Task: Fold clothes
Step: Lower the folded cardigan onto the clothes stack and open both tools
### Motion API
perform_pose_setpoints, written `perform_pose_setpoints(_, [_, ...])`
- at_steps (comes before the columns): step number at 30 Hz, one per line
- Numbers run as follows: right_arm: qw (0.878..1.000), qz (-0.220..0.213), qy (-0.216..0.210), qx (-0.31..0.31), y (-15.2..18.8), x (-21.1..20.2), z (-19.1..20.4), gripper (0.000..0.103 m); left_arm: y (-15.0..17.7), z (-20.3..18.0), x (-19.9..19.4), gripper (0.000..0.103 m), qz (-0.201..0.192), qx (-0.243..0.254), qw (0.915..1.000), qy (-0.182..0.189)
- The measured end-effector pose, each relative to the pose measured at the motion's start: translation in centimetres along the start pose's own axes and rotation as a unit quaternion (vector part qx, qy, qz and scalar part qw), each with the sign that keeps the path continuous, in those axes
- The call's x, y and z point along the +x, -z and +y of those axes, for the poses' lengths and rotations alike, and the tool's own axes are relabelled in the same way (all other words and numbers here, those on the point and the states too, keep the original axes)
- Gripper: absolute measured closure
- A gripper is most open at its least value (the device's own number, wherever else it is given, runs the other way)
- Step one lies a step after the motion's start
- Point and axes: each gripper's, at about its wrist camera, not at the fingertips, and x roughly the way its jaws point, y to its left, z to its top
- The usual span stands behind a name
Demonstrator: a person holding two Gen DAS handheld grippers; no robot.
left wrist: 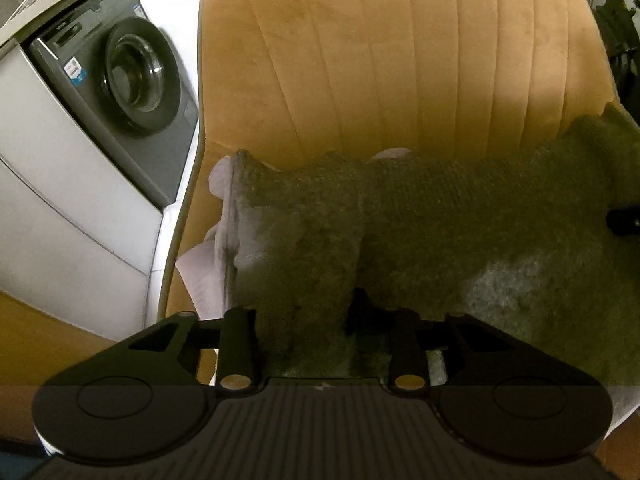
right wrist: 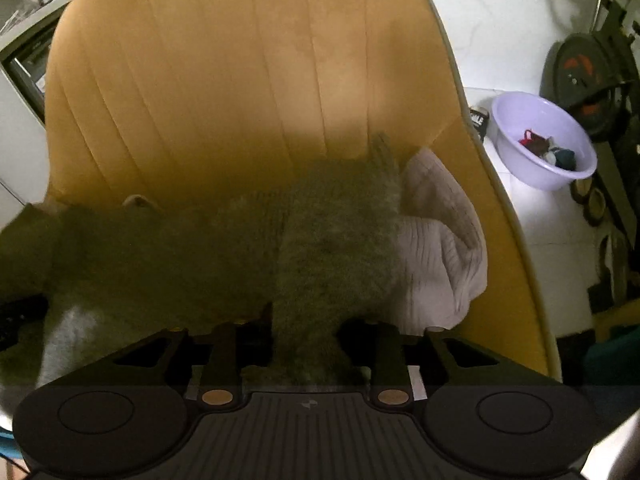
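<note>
A fuzzy olive-green sweater (left wrist: 460, 216) lies across the seat of an orange chair (left wrist: 400, 60); it also shows in the right wrist view (right wrist: 200, 248). My left gripper (left wrist: 304, 320) is shut on a fold of the sweater near its left end. My right gripper (right wrist: 306, 336) is shut on a bunched part of the sweater (right wrist: 340, 248) near its right end. A pale pink ribbed garment (right wrist: 444, 248) lies under the sweater on the seat, and its edge shows in the left wrist view (left wrist: 208, 264).
A dark front-loading washing machine (left wrist: 128, 80) stands left of the chair. A lilac plastic basin (right wrist: 540, 140) with small items sits on the white floor to the right, beside dark equipment (right wrist: 592, 76). The chair back (right wrist: 240, 80) rises behind the clothes.
</note>
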Motion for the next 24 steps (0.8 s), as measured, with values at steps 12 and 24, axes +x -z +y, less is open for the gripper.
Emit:
perform_pose_setpoints(12, [0.999, -0.011, 0.044, 0.021, 3.3, -7.0, -0.4, 0.001, 2.6, 0.1, -6.0, 0.01, -0.001, -0.013, 0.9994, 0.032])
perform_pose_setpoints(24, [0.996, -0.031, 0.077, 0.011, 7.2, -18.9, 2.9, 0.001, 6.5, 0.9, -16.5, 0.01, -0.016, -0.049, 0.9972, 0.054])
